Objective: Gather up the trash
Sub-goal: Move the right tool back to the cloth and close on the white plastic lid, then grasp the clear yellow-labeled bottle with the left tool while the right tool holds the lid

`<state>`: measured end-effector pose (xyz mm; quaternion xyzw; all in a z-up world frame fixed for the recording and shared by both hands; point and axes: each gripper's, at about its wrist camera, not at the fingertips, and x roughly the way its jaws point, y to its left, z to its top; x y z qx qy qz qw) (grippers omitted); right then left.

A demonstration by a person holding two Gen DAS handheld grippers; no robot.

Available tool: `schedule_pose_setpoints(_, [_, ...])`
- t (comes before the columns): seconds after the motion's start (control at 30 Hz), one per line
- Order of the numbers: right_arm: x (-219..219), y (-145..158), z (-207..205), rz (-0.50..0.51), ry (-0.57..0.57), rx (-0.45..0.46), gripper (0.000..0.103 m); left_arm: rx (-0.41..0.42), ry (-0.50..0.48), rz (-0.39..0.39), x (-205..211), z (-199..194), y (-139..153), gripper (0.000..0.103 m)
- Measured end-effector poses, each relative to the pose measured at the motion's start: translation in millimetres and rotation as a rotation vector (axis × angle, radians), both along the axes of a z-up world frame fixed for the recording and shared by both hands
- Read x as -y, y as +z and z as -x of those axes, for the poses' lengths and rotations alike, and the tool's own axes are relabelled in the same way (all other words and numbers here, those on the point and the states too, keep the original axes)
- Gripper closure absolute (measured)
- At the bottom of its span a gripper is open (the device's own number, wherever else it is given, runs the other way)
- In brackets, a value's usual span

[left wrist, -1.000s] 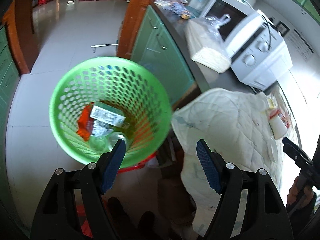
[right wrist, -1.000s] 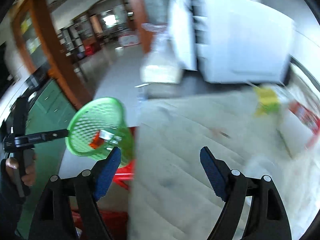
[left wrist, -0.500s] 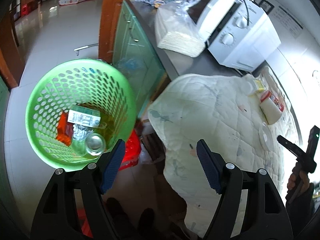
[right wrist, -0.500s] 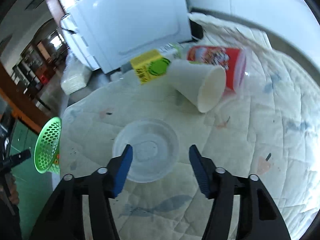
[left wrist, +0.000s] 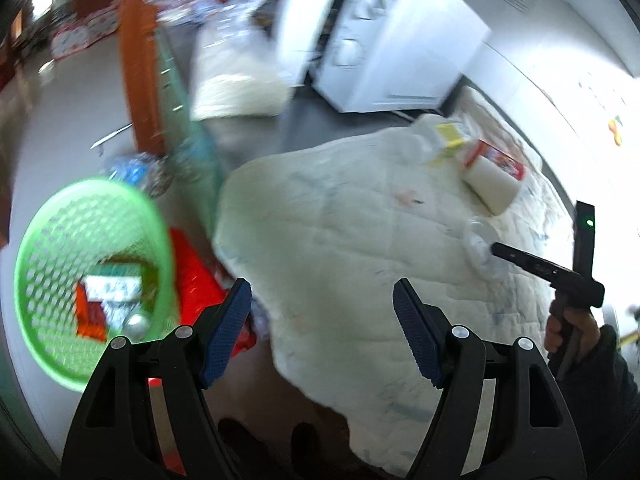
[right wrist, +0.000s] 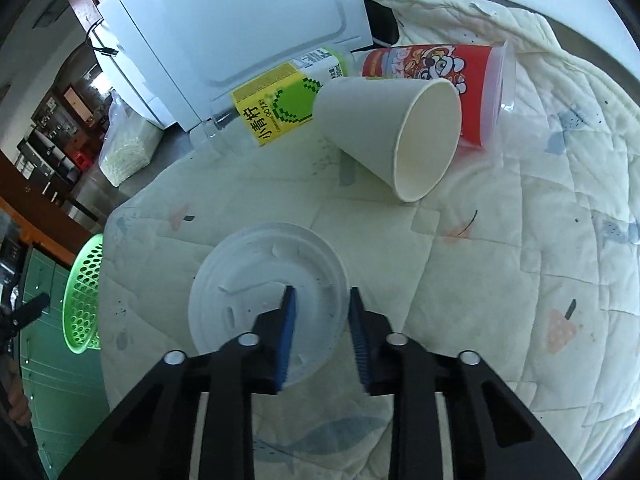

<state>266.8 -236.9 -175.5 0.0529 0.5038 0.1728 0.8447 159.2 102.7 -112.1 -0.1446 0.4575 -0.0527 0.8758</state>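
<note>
Plastic lid: clear and round, lying flat on the quilted cloth that covers the surface, nearer the cloth's edge than the other litter.
Right gripper: pointing steeply down over the lid; its jaws have just been closing and now stand narrow, with the lid's right-hand rim between the blue pads; I cannot tell for sure that they pinch it.
Left gripper: jaws wide apart with nothing between them, hanging over the near edge of the cloth; that view is blurred.
Paper cup: white, tipped on its side beyond the lid, mouth facing down and right in the right wrist view, long axis running up-left to down-right.
Red cup: printed, with a clear lid, on its side just behind the paper cup and touching it, long axis roughly level across the view.
Carton: yellow and green, lying on its side to the left of the paper cup, against the foot of the microwave.
Microwave: white, at the back of the surface, hemming in the litter.
Basket: green, perforated, down off the surface to the left, with a box, a can and orange wrapping inside.
Red stool: just beside the basket.
</note>
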Motion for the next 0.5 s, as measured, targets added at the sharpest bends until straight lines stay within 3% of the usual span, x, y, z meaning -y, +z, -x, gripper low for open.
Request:
schedule_pose_setpoints(0.03, [2, 0, 1, -0.009, -0.001, -0.001, 0.096, 0.006, -0.018, -0.008, 7, -5, 2, 0.030])
schedule_pose_setpoints(0.5, [32, 11, 23, -0.036, 0.023, 0.018, 0.097, 0.100, -0.350, -0.196, 130, -129, 27, 0.030])
